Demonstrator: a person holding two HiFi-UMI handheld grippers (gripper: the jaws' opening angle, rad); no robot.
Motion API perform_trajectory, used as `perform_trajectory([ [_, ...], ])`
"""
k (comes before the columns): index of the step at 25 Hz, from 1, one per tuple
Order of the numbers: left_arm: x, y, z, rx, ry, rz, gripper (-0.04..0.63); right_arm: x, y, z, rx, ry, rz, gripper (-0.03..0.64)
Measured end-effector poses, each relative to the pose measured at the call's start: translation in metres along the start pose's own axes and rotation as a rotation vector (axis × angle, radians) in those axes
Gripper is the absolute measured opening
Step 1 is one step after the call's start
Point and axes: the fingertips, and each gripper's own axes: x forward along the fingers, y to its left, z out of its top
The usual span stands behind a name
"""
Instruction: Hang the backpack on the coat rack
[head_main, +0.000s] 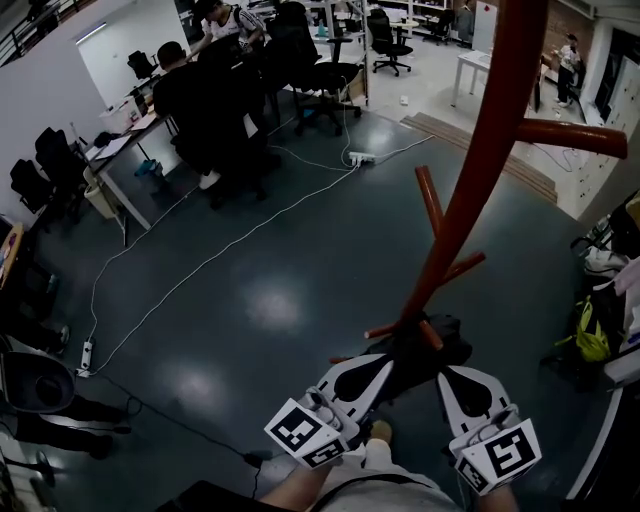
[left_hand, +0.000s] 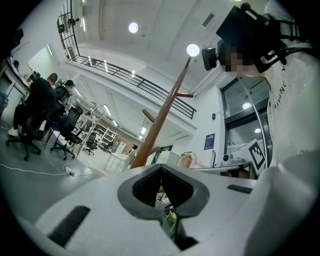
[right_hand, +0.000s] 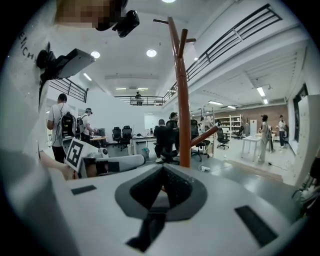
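Observation:
The red-brown coat rack (head_main: 480, 150) rises from the floor just ahead of me, with pegs sticking out at several heights. It also stands ahead in the left gripper view (left_hand: 160, 120) and the right gripper view (right_hand: 182, 100). A black backpack (head_main: 440, 350) hangs low against the pole, between my two grippers. My left gripper (head_main: 385, 362) reaches its left side and my right gripper (head_main: 447, 375) its right side. Both have their jaws together, the left gripper (left_hand: 162, 192) on dark fabric and the right gripper (right_hand: 161, 192) on a dark strap that trails from the seam. Most of the bag is hidden in the two gripper views.
People sit at desks (head_main: 210, 90) with office chairs at the far left. A white cable (head_main: 200, 270) crosses the dark floor to a power strip (head_main: 86, 352). More bags, one yellow-green (head_main: 592, 335), lie at the right. A person with a backpack (right_hand: 60, 125) stands off to the left.

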Motion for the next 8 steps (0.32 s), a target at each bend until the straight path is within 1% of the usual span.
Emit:
perform_trajectory([
  [8,0.0006,0.0004,-0.0059,-0.013,0.012,0.003,0.009,0.0001,-0.0027,-0.0048,0.006,0.018,0.001,0.017],
])
